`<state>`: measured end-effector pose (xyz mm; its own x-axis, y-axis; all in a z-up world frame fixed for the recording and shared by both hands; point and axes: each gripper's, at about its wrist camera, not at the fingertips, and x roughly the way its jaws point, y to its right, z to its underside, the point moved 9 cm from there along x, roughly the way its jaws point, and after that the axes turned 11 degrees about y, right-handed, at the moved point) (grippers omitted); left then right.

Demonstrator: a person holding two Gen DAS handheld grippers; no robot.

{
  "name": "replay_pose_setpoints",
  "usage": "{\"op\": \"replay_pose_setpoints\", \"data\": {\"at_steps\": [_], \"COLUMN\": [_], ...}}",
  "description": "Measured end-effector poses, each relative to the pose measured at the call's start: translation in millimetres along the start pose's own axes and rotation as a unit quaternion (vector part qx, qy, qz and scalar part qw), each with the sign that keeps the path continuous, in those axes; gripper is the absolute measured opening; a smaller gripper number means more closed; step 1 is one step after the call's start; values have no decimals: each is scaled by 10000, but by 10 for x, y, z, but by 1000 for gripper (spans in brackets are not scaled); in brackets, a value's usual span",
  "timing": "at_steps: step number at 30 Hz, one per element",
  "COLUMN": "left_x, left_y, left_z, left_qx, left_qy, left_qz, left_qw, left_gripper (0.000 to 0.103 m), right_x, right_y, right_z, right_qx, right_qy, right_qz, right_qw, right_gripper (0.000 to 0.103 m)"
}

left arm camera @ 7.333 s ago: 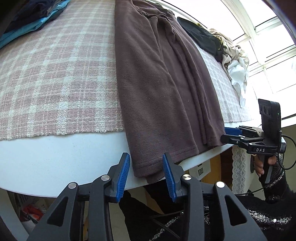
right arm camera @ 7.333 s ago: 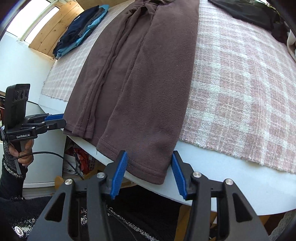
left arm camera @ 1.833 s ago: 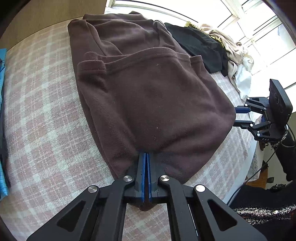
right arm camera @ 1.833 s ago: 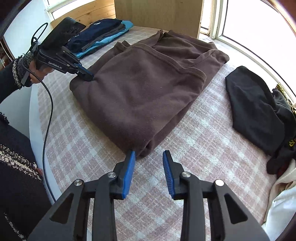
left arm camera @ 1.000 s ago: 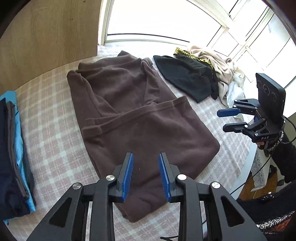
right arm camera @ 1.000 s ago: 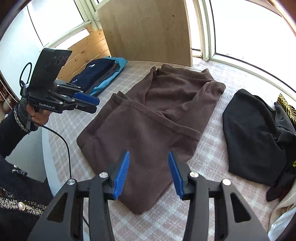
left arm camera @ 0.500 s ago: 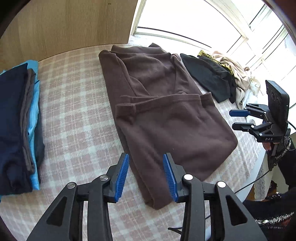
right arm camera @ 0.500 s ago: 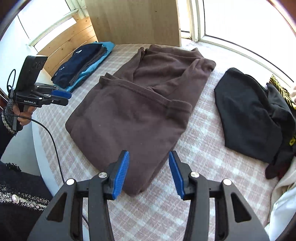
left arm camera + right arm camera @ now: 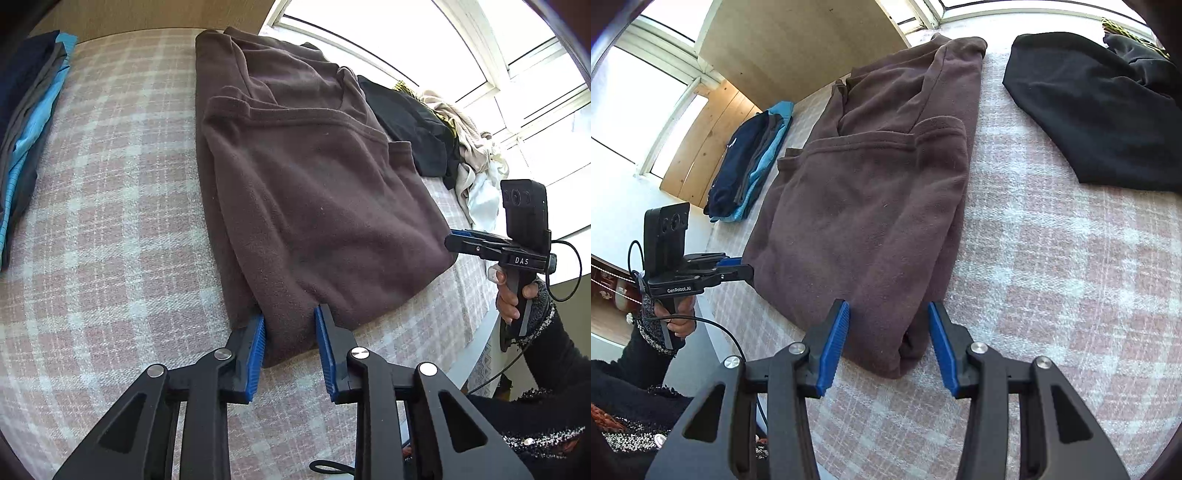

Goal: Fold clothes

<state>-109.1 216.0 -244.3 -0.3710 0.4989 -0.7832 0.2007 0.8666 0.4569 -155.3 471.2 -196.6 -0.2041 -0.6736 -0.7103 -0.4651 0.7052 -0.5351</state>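
Both grippers lower, jaws straddling brown garment (image 9: 314, 206) corners; pale laundry (image 9: 476, 173) left-view only

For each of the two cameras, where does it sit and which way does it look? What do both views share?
Left wrist: on the left hand-held gripper, looking along its open jaws at the near left corner of the brown garment; the right hand shows.
Right wrist: on the right hand-held gripper, open at the near right corner; the left hand shows.
Shared: the garment, plaid cloth, folded stack, black garment.
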Motion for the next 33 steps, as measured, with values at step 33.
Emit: {"op": "replay_pose_setpoints", "data": {"at_steps": [33], "left_x": [143], "left_y": [-70], "left_z": [-979], "left_qx": [1040], "left_qy": [155], "left_qz": [62], "left_qw": [9944], "left_gripper": [25], "right_x": [396], "right_y": [-124], "right_z": [-712], "right_qx": [-1446], "right_qy": [208], "right_qz": [595], "right_qw": [9875], "right_gripper": [22]}}
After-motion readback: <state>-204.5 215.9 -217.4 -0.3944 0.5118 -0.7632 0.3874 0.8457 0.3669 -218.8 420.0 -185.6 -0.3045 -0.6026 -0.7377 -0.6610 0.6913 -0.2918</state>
